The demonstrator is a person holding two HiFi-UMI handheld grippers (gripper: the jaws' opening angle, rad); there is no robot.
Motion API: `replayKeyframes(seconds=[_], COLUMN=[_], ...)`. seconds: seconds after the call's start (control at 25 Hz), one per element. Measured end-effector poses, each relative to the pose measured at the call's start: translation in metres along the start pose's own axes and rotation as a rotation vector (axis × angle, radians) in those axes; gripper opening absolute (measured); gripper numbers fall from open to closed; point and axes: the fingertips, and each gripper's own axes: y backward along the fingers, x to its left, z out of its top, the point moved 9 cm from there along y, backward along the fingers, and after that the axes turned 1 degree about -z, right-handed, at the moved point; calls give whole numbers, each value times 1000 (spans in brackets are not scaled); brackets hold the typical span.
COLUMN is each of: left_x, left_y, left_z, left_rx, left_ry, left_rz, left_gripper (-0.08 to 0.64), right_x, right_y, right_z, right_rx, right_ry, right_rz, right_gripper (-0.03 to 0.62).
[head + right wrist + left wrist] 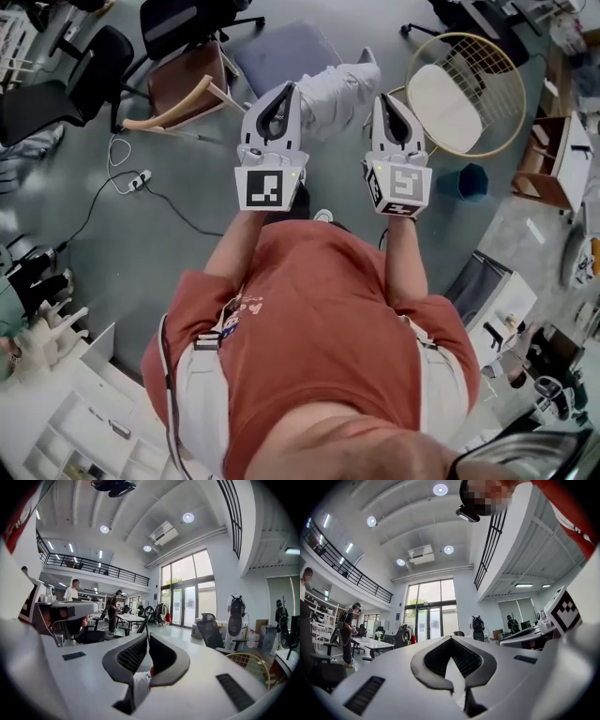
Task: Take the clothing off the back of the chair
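A pale grey garment (339, 94) hangs over the back of a chair with a blue-grey seat (281, 52), just beyond both grippers in the head view. My left gripper (289, 86) is held level in front of it, at the garment's left edge; its jaws meet at the tips with nothing between them. My right gripper (384, 97) is beside the garment's right edge, shut and empty too. In the left gripper view the left gripper (451, 638) points across the hall. In the right gripper view a bit of the pale garment (138, 686) shows below the right gripper (146, 637).
A round yellow wire chair (466, 94) stands right of the garment, with a blue bin (473, 180) near it. A wooden chair with a brown seat (187, 84) and black office chairs (89, 75) are to the left. A cable and power strip (139, 180) lie on the floor.
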Motion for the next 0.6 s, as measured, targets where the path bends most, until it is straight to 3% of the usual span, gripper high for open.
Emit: replayKeyframes(seconds=[0.28, 0.6], left_x=[21, 37], left_y=[-22, -44], left_z=[-36, -58], left_rx=[43, 93], left_ry=[44, 79], left_rz=[-19, -46], left_gripper=[14, 14], right_x=[9, 17], right_y=[-41, -81], right_z=[-30, -67], right_rx=[112, 284], right_ry=[26, 94], right_rz=[56, 224], right_gripper=[44, 253])
